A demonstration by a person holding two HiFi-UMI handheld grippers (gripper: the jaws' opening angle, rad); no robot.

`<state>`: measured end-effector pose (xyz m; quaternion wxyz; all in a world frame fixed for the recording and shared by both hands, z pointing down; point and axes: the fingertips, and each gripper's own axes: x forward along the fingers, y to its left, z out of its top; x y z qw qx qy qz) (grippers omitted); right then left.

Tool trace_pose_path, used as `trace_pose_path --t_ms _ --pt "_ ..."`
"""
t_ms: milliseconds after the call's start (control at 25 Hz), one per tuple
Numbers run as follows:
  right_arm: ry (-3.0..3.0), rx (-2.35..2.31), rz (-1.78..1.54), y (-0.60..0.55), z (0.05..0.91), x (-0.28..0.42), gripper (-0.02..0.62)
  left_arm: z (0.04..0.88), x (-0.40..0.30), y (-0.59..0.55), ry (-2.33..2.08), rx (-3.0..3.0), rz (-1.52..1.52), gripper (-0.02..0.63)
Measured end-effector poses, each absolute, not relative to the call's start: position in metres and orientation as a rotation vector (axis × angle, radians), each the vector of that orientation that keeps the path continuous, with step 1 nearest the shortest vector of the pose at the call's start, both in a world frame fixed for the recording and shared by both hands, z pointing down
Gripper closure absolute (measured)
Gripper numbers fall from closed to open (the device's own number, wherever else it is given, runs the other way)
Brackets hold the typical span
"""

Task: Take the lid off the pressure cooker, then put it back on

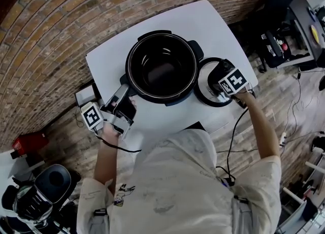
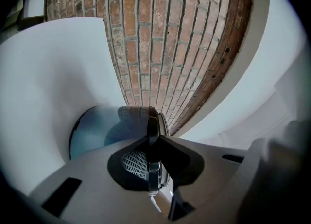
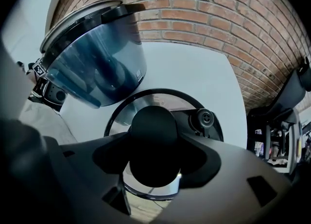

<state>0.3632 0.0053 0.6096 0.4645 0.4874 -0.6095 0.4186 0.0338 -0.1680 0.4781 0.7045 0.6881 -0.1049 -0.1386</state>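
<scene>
On the white tabletop (image 1: 203,25), in the head view, the cooker (image 1: 162,68) stands open. You can look down into its dark inside. The lid (image 1: 205,86) is just beside it, on the cooker's right, near the edge of the tabletop. The right tool (image 1: 223,78) points down at the middle of the lid. The left tool (image 1: 122,93) comes in from the other side. Its tips are at the black handle (image 1: 125,79) on the cooker's side. A brick wall (image 1: 76,14) runs behind the tabletop.

In the left gripper view, everything looks tipped on its side. The jaws of the left tool (image 2: 153,135) are pinched tight on the thin black handle (image 2: 151,118), which sticks out between them. The cooker's (image 2: 92,135) shiny bluish side is just past the jaws, with the tabletop (image 2: 48,82) next to it. The brick wall (image 2: 155,33) fills the top.

In the right gripper view, the right tool (image 3: 153,155) has both jaws clamped on the big round black knob (image 3: 153,135) in the middle of the lid (image 3: 141,102). The knob fills all the room between them. The lid's silver face and black rim show around the knob. A small round valve (image 3: 205,117) sits on the lid, just beside the knob. The cooker (image 3: 102,62) stands near the lid, with nothing on top. I cannot tell if the lid lies flat on the tabletop (image 3: 194,72) or hangs just over it.
</scene>
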Motion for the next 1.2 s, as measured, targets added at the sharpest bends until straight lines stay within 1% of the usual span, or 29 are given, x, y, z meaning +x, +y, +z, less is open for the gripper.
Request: trace_pose_path --t_ms 1200 --pt "-1.473 1.175 1.045 0.0055 0.6134 0.3621 0.299 0.4792 0.0327 -0.1690 -0.235 1.527 -0.321 0.543"
